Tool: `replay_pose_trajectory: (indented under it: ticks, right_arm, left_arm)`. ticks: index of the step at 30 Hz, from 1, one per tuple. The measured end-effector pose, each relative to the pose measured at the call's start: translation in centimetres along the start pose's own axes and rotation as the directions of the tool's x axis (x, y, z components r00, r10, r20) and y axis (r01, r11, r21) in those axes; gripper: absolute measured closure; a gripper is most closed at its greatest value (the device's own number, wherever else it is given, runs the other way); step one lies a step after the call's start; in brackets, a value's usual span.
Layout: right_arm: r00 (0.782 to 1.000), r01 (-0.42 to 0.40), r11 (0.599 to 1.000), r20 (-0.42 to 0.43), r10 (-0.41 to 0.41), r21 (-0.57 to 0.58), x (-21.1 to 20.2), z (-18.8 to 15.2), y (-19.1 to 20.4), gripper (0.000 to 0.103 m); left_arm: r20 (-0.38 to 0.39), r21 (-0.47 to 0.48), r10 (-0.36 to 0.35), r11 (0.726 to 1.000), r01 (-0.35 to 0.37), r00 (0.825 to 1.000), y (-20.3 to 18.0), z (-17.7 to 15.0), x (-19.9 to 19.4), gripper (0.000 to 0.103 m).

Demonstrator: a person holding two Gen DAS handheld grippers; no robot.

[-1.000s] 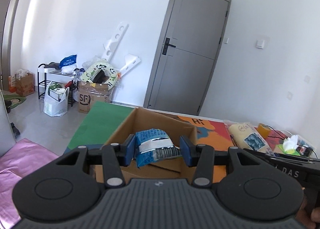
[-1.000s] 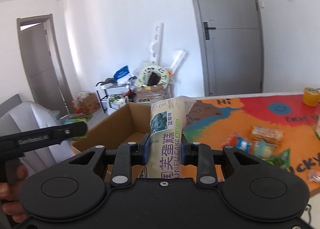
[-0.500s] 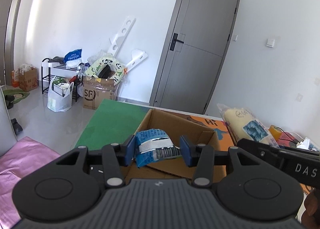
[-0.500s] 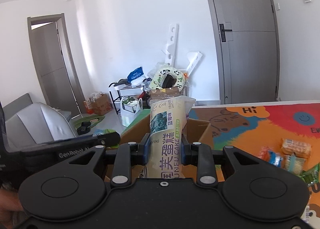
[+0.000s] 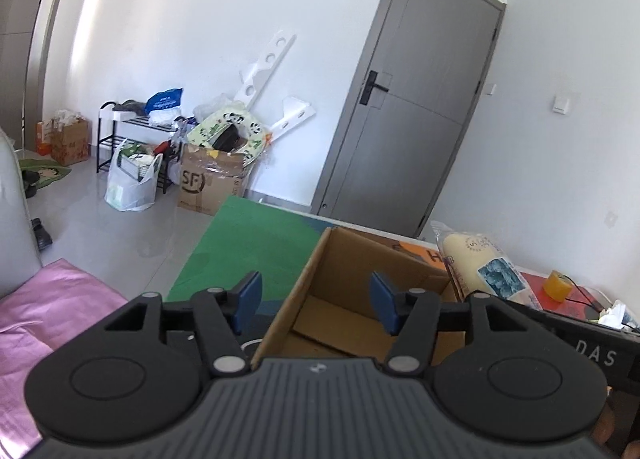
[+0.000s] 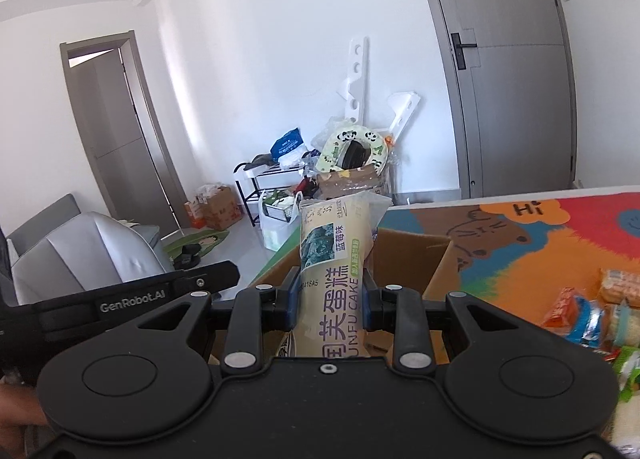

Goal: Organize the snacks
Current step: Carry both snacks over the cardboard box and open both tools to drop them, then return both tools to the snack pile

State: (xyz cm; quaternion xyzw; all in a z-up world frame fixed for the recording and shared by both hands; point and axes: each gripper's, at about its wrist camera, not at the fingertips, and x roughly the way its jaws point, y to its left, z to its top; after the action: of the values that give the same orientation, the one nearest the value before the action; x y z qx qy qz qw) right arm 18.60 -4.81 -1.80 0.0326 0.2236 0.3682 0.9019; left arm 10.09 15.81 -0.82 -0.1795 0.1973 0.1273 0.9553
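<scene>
An open cardboard box [image 5: 360, 299] stands on the table's colourful mat [image 6: 520, 251]. My left gripper [image 5: 316, 295] hovers over the box's near left corner. Its jaws are opening and nothing is between its blue pads. Only bare flaps show inside the box, and no blue packet is in view. My right gripper [image 6: 331, 299] is shut on a long cream cake packet [image 6: 334, 251], held upright above the box [image 6: 416, 259]. The same packet [image 5: 476, 263] shows at the right of the left wrist view.
Several loose snack packets [image 6: 592, 311] lie on the mat to the right of the box. A yellow tape roll [image 5: 557, 286] and tissues [image 5: 616, 311] sit at the far right. A pink cloth [image 5: 48, 307] and a grey sofa [image 6: 80, 251] are on the left.
The left gripper's jaws have spread, and the blue packet held between them is gone from view. Both grippers have moved closer over the box, the right one still holding the cake packet.
</scene>
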Motion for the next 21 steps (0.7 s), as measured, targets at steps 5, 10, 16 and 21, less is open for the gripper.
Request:
replay_pose_trajectory:
  ticks: [5,10,16,21]
  right_arm:
    - [1.0,-0.017,1.0,-0.014,0.017,0.006,1.1,-0.3,0.0,0.071]
    - [1.0,0.008,1.0,0.004,-0.008,-0.002,0.1,-0.4,-0.3,0.053]
    - [0.998,0.056,0.998,0.003,-0.056,0.04,-2.4,-0.9,-2.5,0.045]
    - [0.993,0.112,0.99,0.014,-0.113,0.083,-5.0,-1.7,-5.3,0.039]
  left_arm:
    - [-0.005,-0.015,0.012,1.0,-0.012,1.0,0.7,0.0,-0.3,0.044]
    - [-0.025,-0.008,0.027,1.0,-0.027,0.999,0.0,0.0,-0.7,0.033]
    - [-0.031,0.01,0.021,1.0,-0.021,0.999,-2.0,-0.8,-1.3,0.021]
    - [-0.029,0.05,-0.013,0.999,0.014,0.999,-4.5,-1.8,-1.8,0.014]
